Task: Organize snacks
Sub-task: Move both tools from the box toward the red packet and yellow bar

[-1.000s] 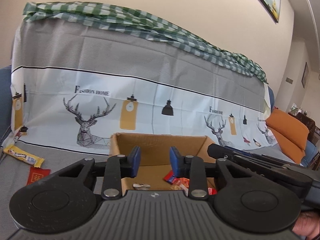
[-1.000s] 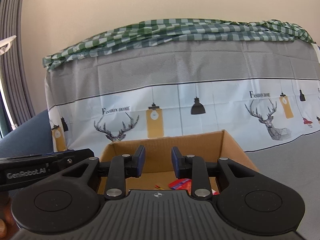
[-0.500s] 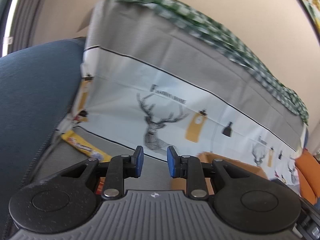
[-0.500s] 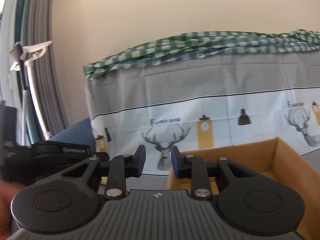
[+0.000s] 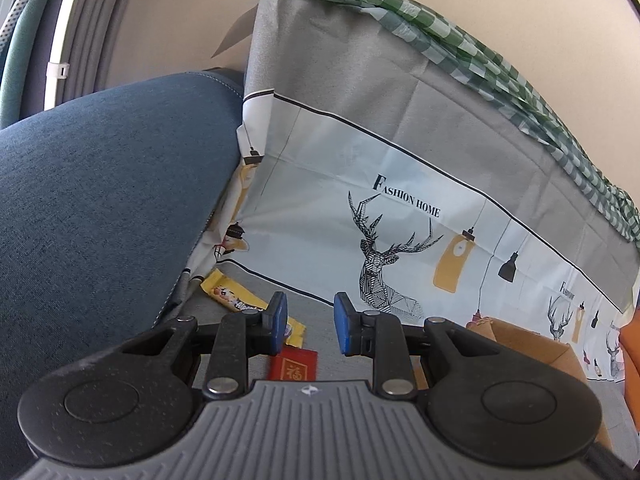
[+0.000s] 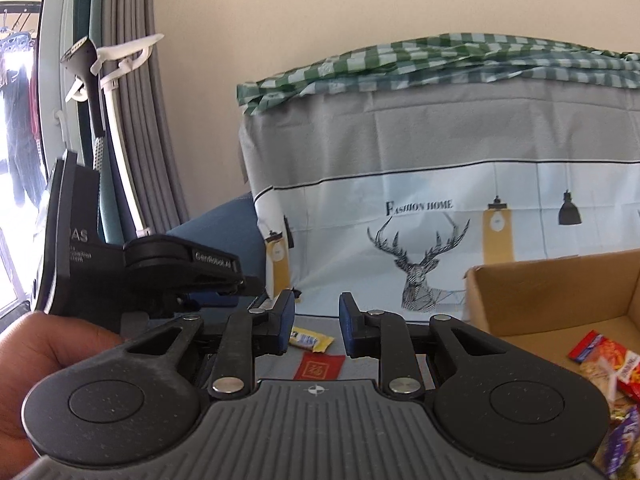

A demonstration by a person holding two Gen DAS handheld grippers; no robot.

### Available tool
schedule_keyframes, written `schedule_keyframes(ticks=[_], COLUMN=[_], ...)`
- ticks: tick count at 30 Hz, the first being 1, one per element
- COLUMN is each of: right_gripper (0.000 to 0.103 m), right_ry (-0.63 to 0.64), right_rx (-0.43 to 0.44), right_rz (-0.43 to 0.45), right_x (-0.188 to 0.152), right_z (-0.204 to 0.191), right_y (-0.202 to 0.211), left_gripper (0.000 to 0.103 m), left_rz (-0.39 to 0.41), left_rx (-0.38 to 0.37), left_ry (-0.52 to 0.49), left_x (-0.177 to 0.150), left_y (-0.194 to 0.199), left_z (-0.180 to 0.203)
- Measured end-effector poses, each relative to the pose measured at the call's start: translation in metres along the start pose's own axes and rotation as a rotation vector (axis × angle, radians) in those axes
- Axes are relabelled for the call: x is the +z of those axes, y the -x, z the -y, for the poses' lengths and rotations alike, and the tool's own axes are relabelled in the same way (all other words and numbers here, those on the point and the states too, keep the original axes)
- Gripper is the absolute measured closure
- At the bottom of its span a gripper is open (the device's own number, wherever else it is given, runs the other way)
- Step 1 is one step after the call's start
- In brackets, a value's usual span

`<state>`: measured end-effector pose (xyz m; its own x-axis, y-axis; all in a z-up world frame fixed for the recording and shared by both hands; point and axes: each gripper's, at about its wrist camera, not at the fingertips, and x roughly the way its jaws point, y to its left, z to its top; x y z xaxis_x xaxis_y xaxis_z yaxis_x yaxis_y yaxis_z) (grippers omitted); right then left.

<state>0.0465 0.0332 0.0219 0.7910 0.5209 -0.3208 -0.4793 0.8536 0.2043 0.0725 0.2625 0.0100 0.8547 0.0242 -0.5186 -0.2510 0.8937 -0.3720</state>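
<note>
A yellow snack bar lies on the grey cover by the blue sofa arm, and a red packet lies just in front of it. My left gripper hovers over them, open, with nothing between its blue pads. In the right wrist view the yellow bar and red packet lie just past my right gripper. Its jaws are closing, still apart and holding nothing. The cardboard box to the right holds several snack packets.
A blue sofa arm rises at the left. The deer-printed cover hangs over the backrest behind. The box corner shows at right. A hand holds the left tool's black body. Curtains stand far left.
Both views have swung left, away from the cardboard box toward the sofa's left end. The yellow bar and red packet now lie ahead of both grippers. The right pads stand slightly closer together.
</note>
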Motion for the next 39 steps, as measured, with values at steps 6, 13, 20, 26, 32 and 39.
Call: schedule_keyframes(ticks=[6,13,20,26,32,39], right_gripper=[0.077,0.076,0.056,0.049,0.038,0.048], right_ry=[0.001,-0.02,-0.042,-0.049,-0.038,0.017], right_rx=[-0.008,-0.065,-0.107,-0.119,-0.118,-0.151], right_rz=[-0.058,-0.119,-0.219,-0.283,-0.326,-0.328], right_x=[-0.016,-0.031,-0.052,-0.068,-0.08,-0.086], right_z=[-0.017,-0.023,-0.016,-0.017,-0.02,-0.027], right_y=[-0.031,-0.073,-0.124,-0.156,-0.177,-0.186], left_gripper=[0.075,0.075,0.075,0.075,0.075,0.075], left_rz=[-0.01,-0.009,-0.005,-0.022,-0.02,-0.018], left_rx=[0.02,0.027,0.034,0.024,0.012,0.005], left_ry=[0.032,0.068,0.12,0.165,0.156,0.162], left_x=[0.005,0.009,0.011,0.01,0.01,0.01], left_y=[-0.007,-0.01,-0.009,-0.013,-0.013,-0.013], left_z=[-0.013,-0.025,-0.039,-0.044,-0.04,-0.041])
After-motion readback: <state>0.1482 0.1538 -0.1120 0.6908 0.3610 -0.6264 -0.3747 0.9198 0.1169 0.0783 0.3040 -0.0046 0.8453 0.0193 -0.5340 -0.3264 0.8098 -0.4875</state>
